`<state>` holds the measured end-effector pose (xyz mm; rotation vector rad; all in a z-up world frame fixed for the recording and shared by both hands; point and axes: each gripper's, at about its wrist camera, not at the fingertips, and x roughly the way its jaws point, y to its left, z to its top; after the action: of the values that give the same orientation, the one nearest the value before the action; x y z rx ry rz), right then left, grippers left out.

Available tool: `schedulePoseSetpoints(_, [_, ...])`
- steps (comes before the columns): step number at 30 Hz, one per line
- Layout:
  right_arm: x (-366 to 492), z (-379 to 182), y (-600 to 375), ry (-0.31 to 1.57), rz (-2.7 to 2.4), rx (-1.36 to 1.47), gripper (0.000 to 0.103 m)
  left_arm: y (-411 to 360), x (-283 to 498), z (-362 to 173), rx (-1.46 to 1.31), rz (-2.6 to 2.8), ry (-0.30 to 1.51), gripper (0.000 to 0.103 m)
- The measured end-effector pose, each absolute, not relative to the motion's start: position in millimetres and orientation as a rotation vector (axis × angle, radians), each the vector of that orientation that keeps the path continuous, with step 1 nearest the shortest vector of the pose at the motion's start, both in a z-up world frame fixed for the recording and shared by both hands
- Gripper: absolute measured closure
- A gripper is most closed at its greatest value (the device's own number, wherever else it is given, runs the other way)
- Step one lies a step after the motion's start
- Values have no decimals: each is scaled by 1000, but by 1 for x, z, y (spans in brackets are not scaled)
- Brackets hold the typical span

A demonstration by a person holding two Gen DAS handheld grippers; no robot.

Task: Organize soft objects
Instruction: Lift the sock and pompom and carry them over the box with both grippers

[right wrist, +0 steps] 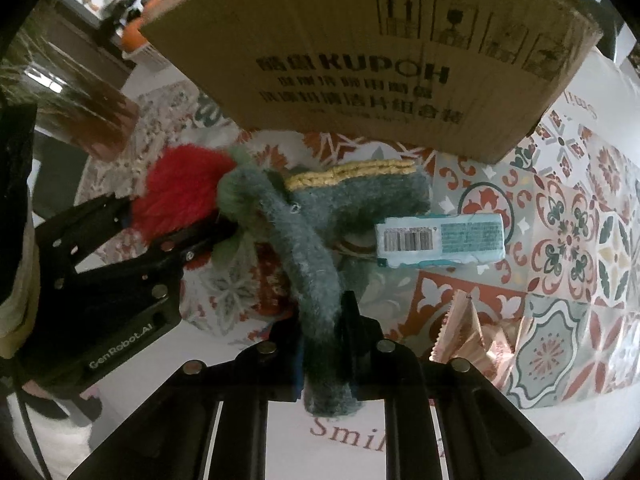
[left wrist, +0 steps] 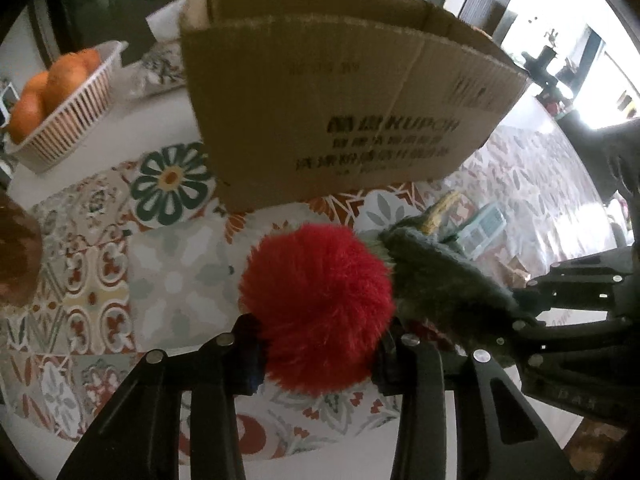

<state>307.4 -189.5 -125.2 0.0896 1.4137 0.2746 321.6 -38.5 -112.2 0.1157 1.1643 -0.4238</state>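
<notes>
My left gripper (left wrist: 316, 354) is shut on a fluffy red pompom (left wrist: 316, 300), held above the patterned tablecloth. The pompom (right wrist: 180, 192) joins a grey-green knitted piece (right wrist: 312, 240) with a yellow edge. My right gripper (right wrist: 320, 356) is shut on one strap of that knitted piece, which also shows in the left wrist view (left wrist: 440, 280). The left gripper (right wrist: 192, 236) shows at the left of the right wrist view. An open cardboard box (left wrist: 340, 92) stands just beyond both grippers and also shows in the right wrist view (right wrist: 380, 52).
A white basket of oranges (left wrist: 60, 96) stands at the far left. A pale blue barcoded packet (right wrist: 440, 240) lies right of the knitted piece. A crinkled foil wrapper (right wrist: 472, 336) lies near the right gripper. A brown glass object (right wrist: 92, 120) stands at the left.
</notes>
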Motion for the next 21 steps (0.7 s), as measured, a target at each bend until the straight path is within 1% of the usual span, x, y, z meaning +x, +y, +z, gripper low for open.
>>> schedulePoseSetpoints(10, [295, -101, -199, 1338, 304, 202, 87, -36, 302, -81, 105, -380, 1107, 64])
schedulePoseSetpoints(21, [286, -70, -201, 1265, 315, 231, 87, -31, 289, -49, 96, -358, 1049, 64])
